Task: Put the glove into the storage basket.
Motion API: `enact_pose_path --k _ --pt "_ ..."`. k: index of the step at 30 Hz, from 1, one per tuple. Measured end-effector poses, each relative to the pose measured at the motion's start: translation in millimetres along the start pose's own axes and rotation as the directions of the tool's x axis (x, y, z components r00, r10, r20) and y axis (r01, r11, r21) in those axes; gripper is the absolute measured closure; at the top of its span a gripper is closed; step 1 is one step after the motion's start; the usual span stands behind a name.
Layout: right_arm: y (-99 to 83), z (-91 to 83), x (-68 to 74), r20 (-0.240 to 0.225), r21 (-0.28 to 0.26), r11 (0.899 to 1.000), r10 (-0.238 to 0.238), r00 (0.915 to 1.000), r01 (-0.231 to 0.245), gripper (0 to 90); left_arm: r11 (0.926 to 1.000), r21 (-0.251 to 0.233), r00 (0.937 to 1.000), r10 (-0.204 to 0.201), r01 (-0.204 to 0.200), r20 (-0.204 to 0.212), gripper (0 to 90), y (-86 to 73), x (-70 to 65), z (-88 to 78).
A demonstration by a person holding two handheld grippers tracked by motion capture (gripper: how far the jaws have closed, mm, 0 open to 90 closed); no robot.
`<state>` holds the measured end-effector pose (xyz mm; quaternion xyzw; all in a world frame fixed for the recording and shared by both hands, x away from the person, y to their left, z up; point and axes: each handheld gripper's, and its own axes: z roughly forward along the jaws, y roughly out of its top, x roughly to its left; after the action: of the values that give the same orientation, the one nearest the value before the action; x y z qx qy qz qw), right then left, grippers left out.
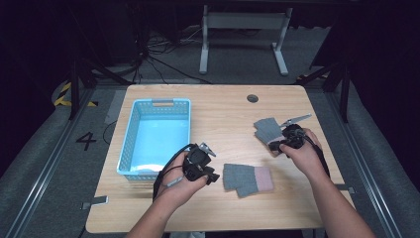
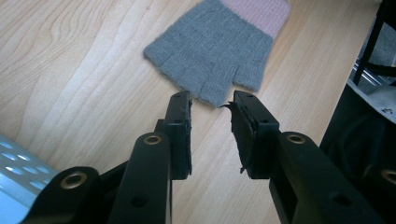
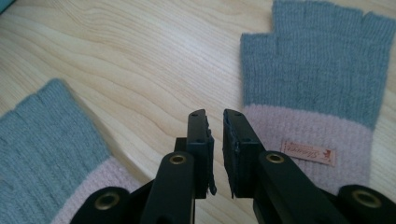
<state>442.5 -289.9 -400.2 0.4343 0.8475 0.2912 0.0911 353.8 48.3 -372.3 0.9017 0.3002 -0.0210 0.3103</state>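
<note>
Two gloves on table (image 1: 218, 114): near glove (image 1: 247, 179) right of basket (image 1: 157, 136), far glove (image 1: 268, 130) beyond. Left gripper (image 2: 211, 100) view: jaws parted, empty, tips at near glove's (image 2: 212, 51) fingers. Right gripper (image 3: 215, 116) view: jaws narrowly apart, empty, beside far glove's (image 3: 315, 88) pink cuff.

The table (image 1: 223, 114) sits brightly lit from above while the room behind is nearly black; soft shadows; gripper views slightly blurred up close.
</note>
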Motion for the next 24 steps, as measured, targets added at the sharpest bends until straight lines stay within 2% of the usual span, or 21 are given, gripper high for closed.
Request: enact_pose_path --k 7,11,19,24 --pt "10.7 -3.2 -4.8 0.039 -0.014 1.0 -0.007 0.9992 0.008 73.9 1.0 0.002 1.0 0.0 0.0 -0.003 66.9 -1.0 -1.3 -0.4" --pt "17.7 -1.3 -13.0 0.062 -0.015 1.0 0.016 0.998 -0.015 70.9 1.0 0.005 1.0 -0.002 0.002 -0.006 66.2 -2.0 -1.5 -0.3" --pt "32.4 9.3 -35.0 0.103 0.039 0.998 0.045 0.9937 -0.049 67.2 0.9999 0.016 1.0 -0.003 0.003 -0.003 65.9 -3.9 -3.5 4.7" --pt "40.2 18.4 -43.0 0.138 0.067 0.997 0.036 0.9898 -0.046 62.9 0.9995 0.031 1.0 0.006 -0.006 -0.002 65.6 -4.0 -4.8 8.8"
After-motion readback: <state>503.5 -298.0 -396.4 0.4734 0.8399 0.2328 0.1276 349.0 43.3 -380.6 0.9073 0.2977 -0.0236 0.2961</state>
